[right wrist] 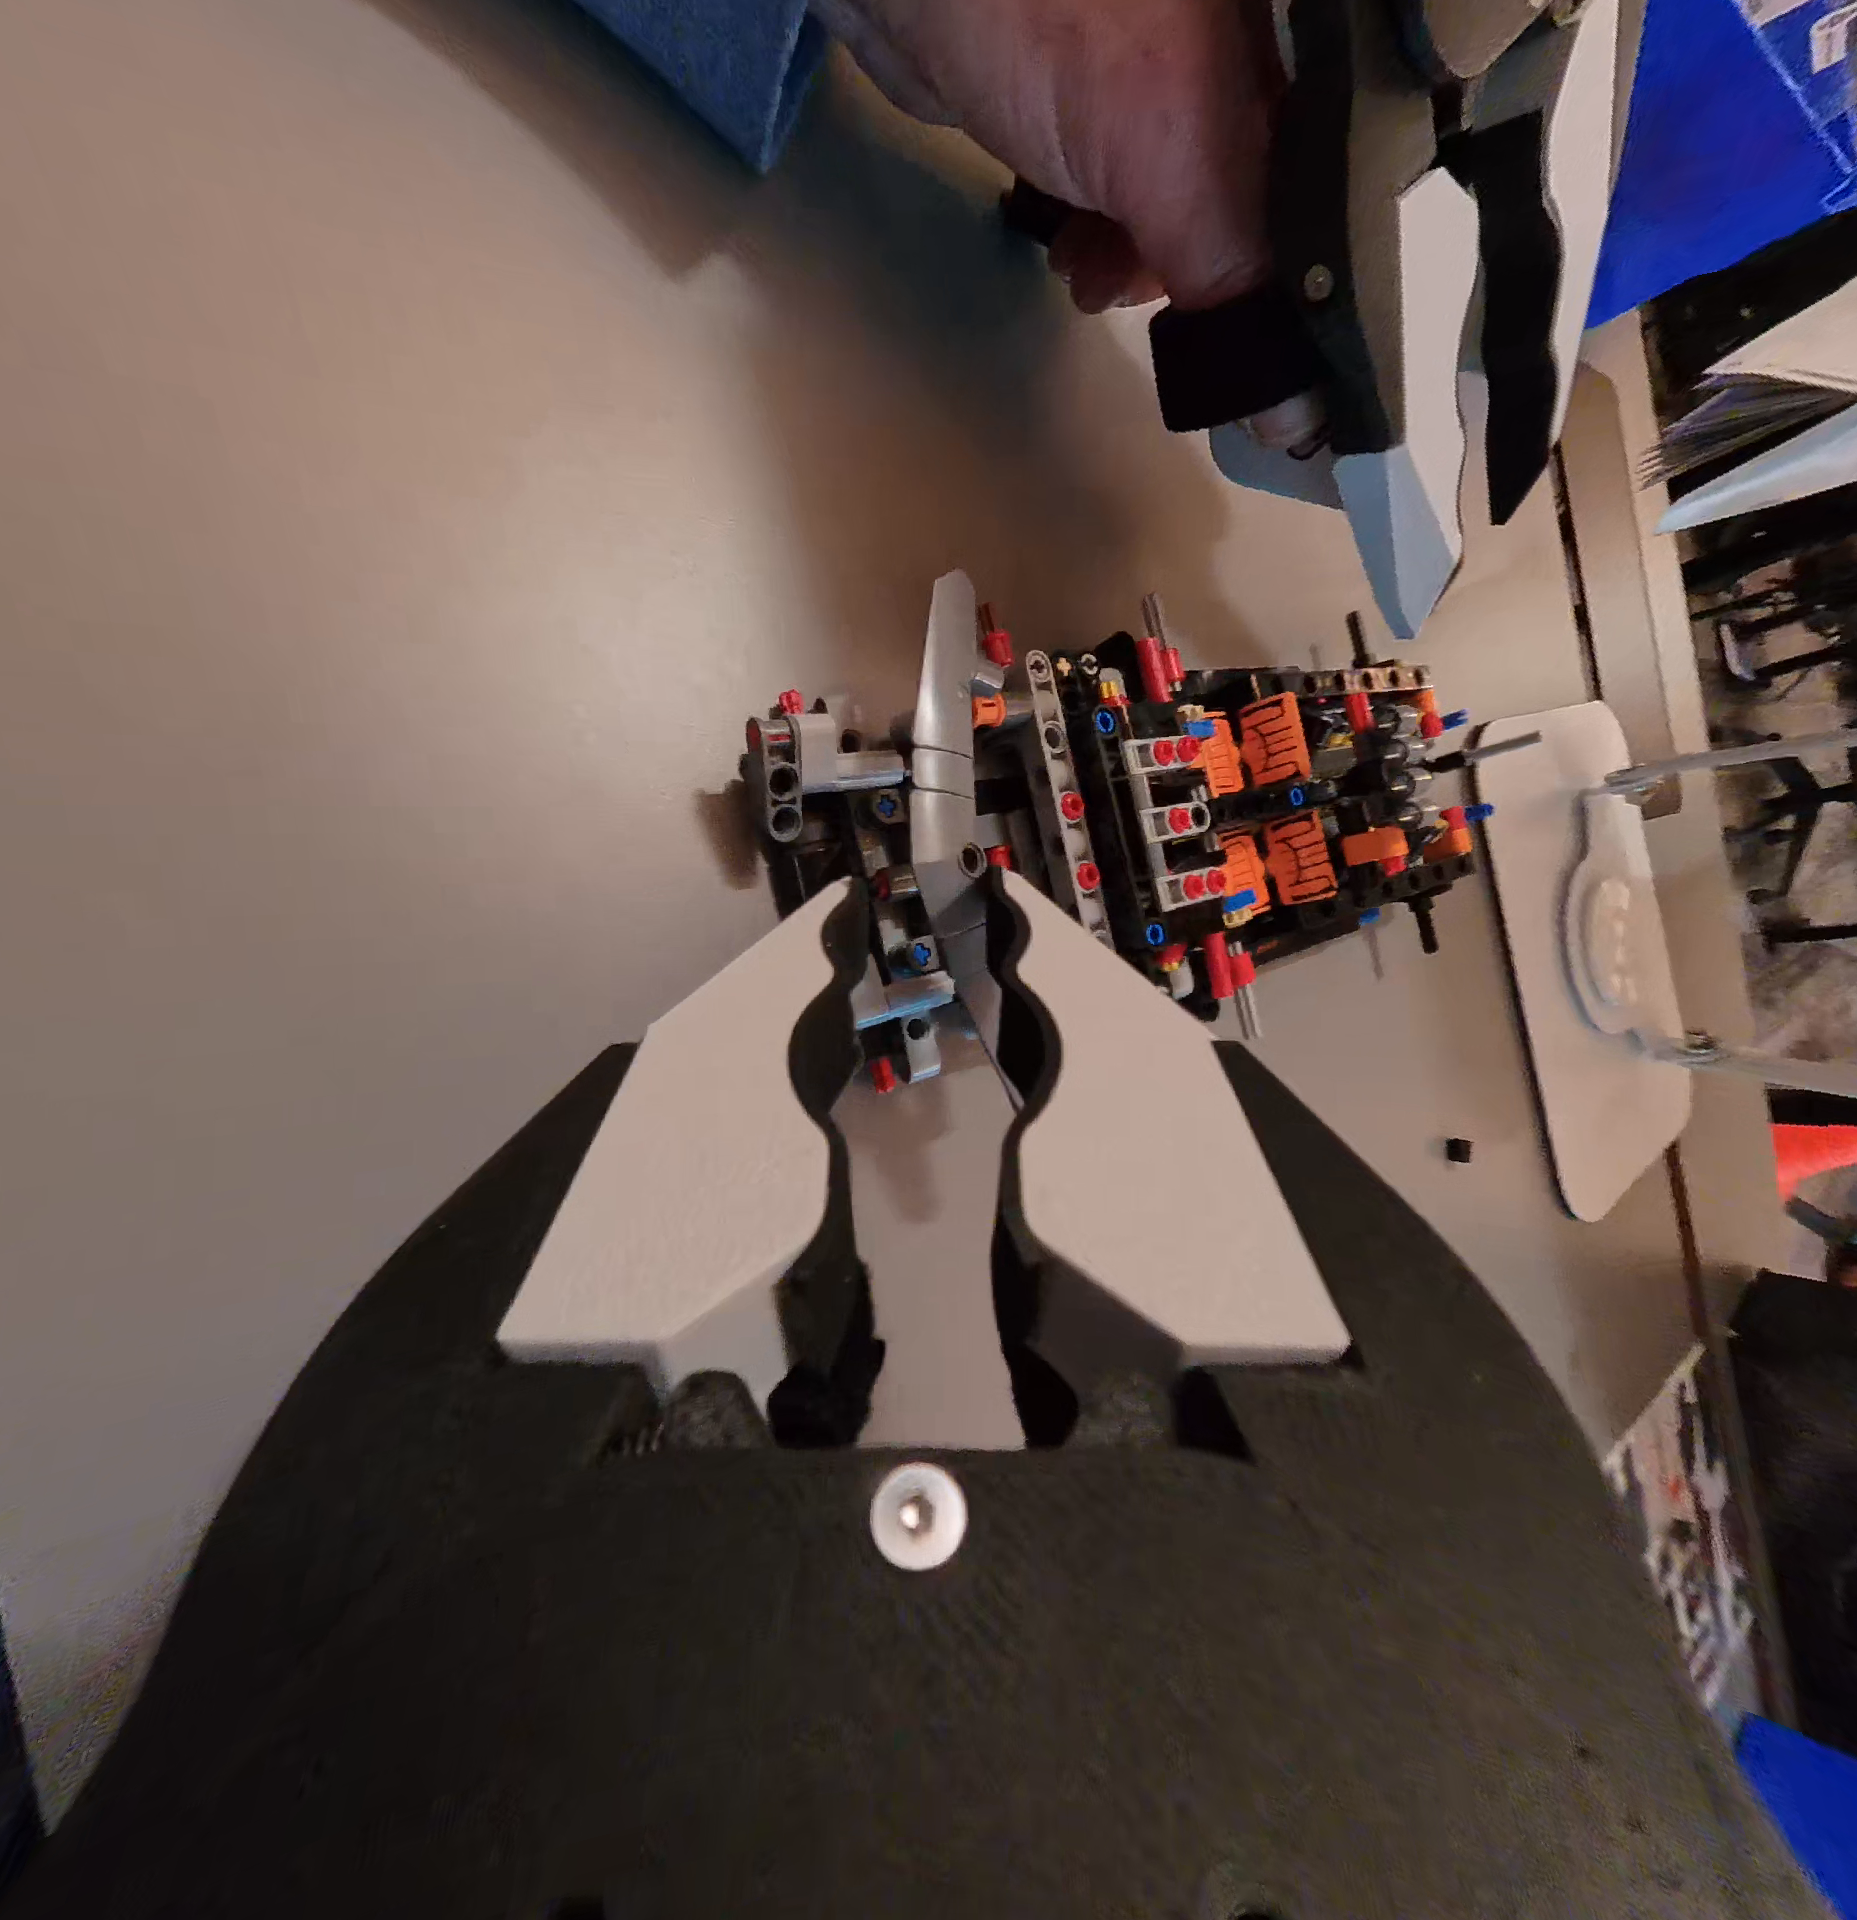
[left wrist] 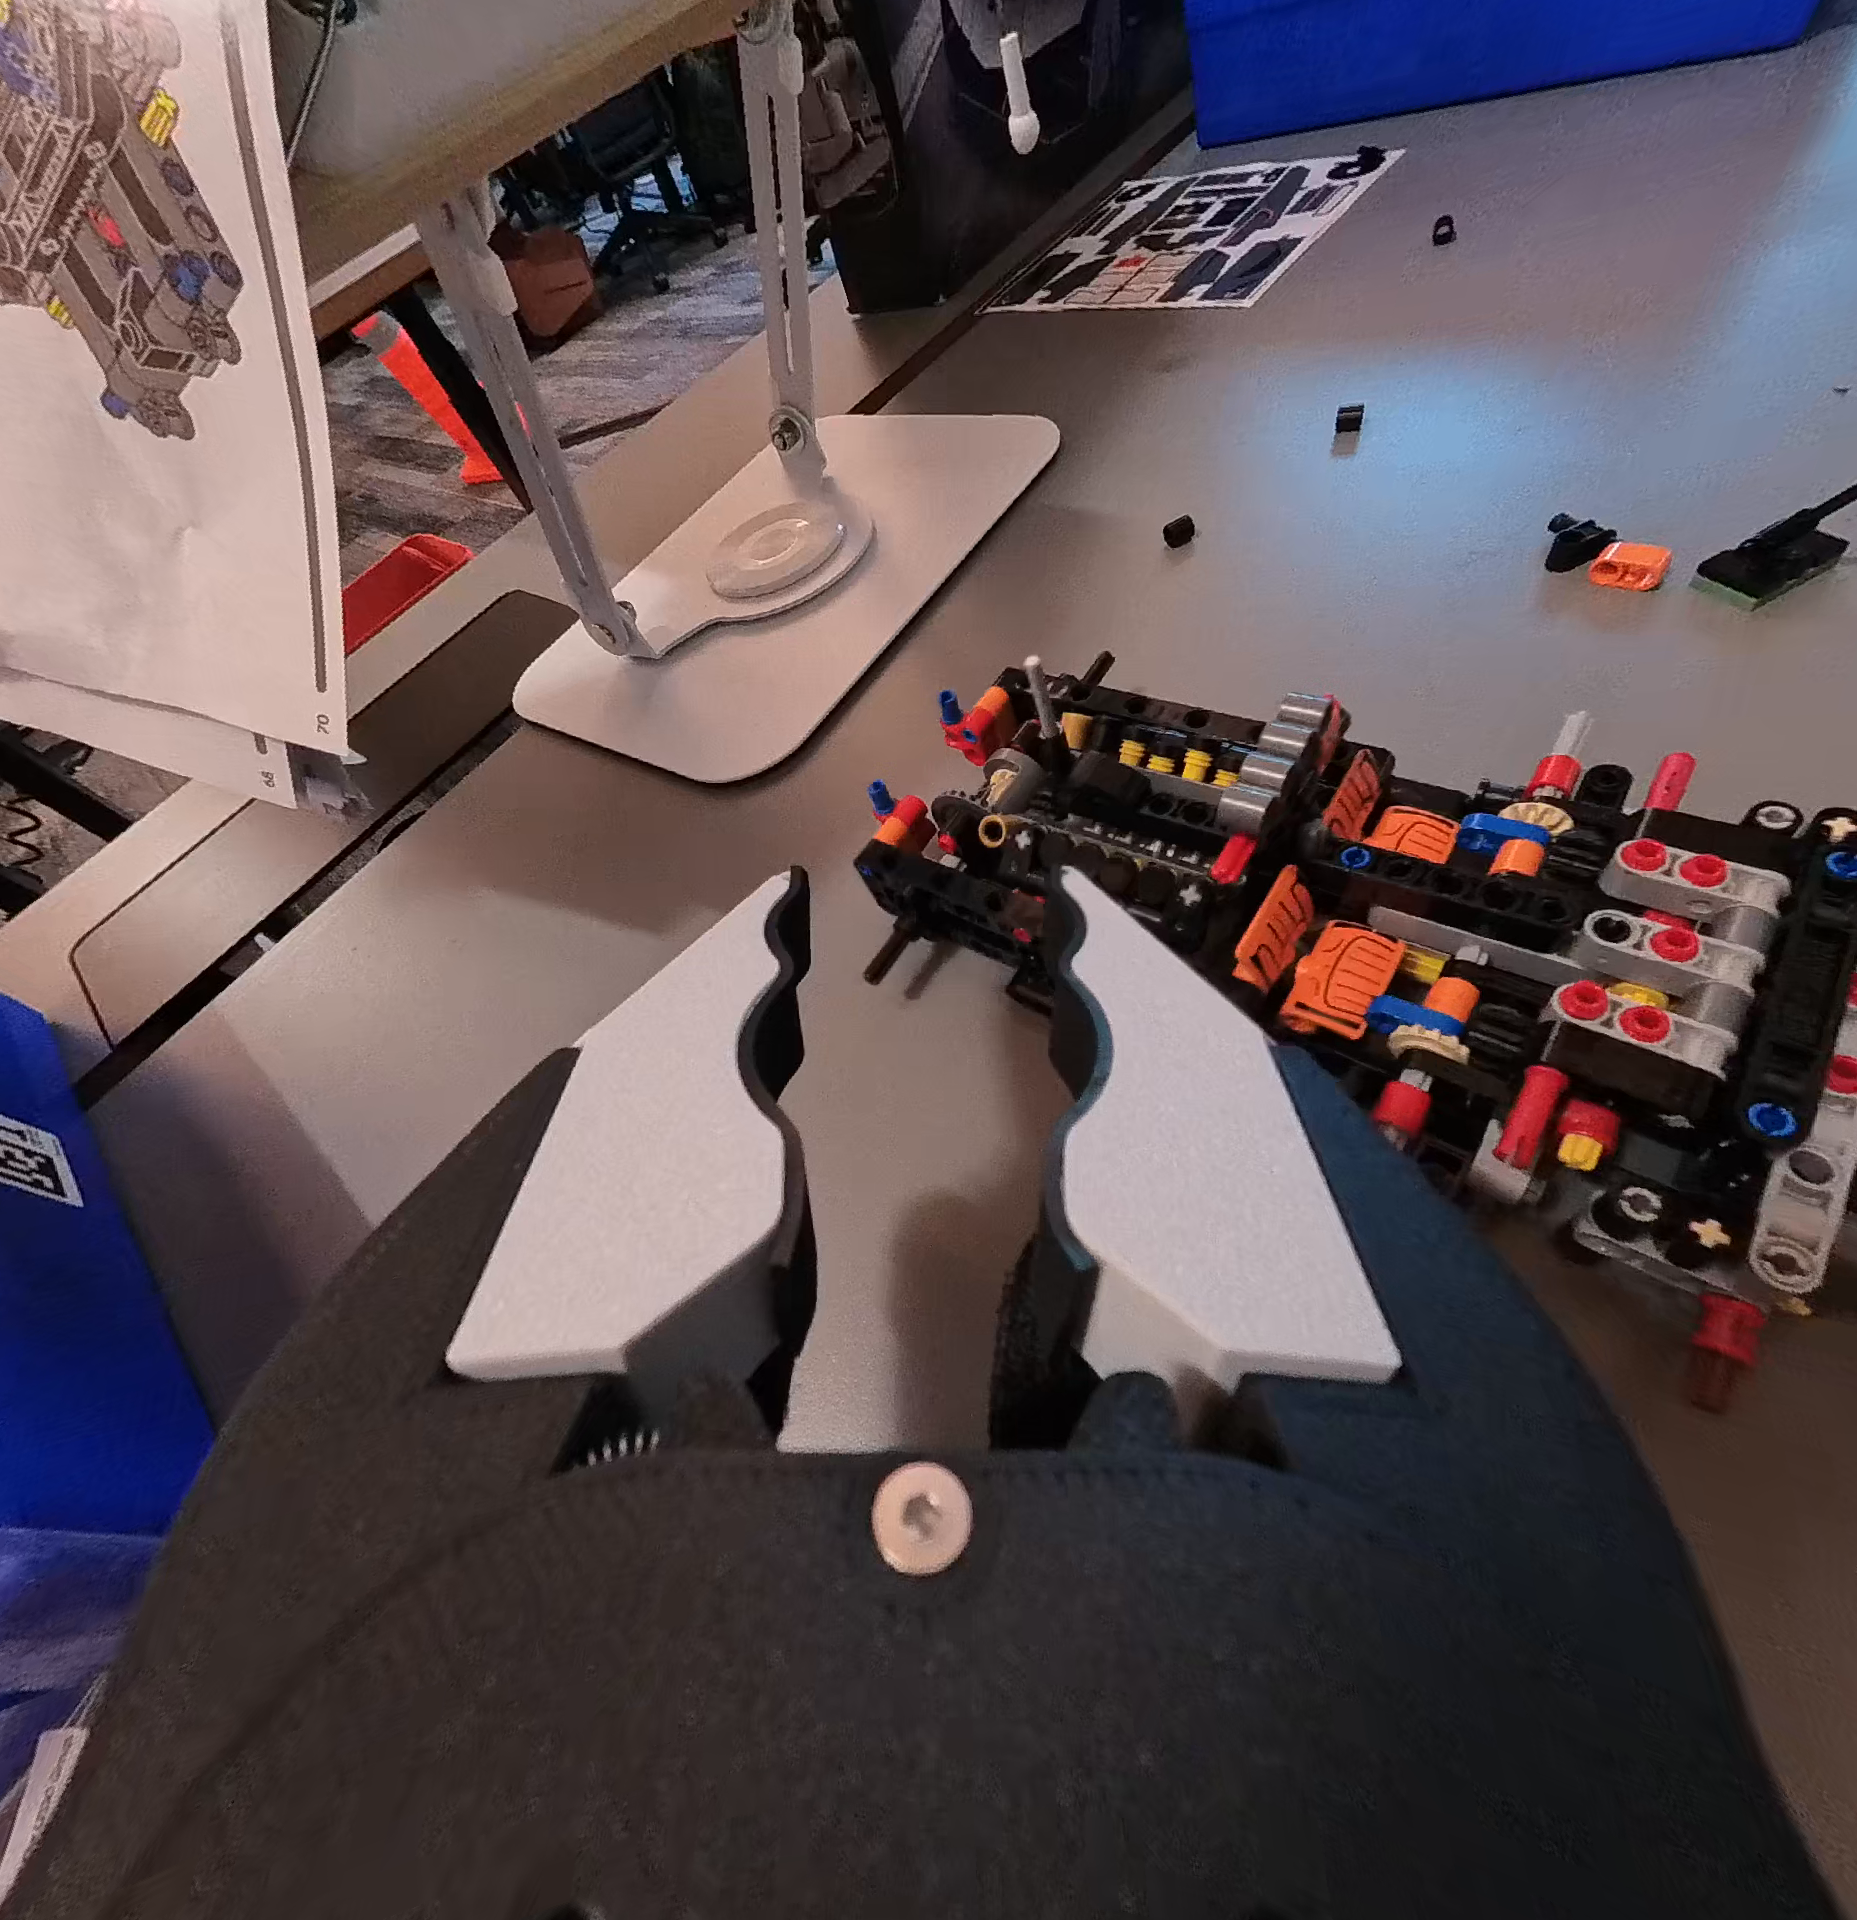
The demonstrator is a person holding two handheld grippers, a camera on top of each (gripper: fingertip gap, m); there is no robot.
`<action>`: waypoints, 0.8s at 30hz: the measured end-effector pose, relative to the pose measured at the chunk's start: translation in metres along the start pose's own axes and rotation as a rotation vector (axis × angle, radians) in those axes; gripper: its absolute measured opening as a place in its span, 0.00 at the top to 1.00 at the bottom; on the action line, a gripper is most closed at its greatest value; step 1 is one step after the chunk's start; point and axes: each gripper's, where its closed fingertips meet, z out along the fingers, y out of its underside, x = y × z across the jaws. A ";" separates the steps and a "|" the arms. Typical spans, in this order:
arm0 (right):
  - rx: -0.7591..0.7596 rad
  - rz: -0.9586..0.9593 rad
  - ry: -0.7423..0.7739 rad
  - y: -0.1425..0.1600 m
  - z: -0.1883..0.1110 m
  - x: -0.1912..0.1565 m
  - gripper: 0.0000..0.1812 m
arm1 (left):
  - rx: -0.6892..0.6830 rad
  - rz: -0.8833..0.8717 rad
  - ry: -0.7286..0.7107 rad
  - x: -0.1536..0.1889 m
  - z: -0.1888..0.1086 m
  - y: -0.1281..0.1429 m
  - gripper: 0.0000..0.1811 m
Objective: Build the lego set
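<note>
Lego chassis (left wrist: pixel 1423 935) lies flat on grey table (left wrist: pixel 1319 436), near stand base (left wrist: pixel 789 603). Left gripper (left wrist: pixel 929 914): jaws apart, empty, beside chassis end. Right gripper (right wrist: pixel 924 914): jaws narrowly apart around grey curved panel (right wrist: pixel 945 727); contact unclear. Risk: off-centre squeeze could pop the panel or shift the assy. Loose black pins (left wrist: pixel 1178 531) may roll.

Glossy plastic lego model (left wrist: pixel 1423 935) lies on a smooth matt table (left wrist: pixel 1526 364); each tool (left wrist: pixel 929 904) has matt grey fingers.

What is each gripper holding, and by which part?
Left gripper: nothing, open. Right gripper: open around the model's grey end; contact cannot be told.
</note>
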 end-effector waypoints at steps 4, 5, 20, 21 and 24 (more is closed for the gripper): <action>-0.008 -0.072 0.059 0.000 -0.001 0.001 0.92 | -0.001 -0.002 0.000 0.000 0.000 0.000 0.76; -0.009 -0.076 0.067 0.001 0.000 0.000 0.92 | 0.000 -0.003 0.000 0.000 0.000 0.000 0.76; 0.044 -0.072 0.118 -0.005 -0.011 0.008 0.82 | 0.009 -0.011 -0.025 -0.005 -0.002 0.000 0.76; 0.061 -0.058 0.119 -0.007 -0.015 0.012 0.83 | 0.010 -0.010 -0.030 -0.006 -0.003 0.000 0.76; 0.121 -0.030 0.137 -0.009 -0.033 0.026 0.83 | 0.026 -0.016 -0.058 -0.011 -0.007 -0.003 0.75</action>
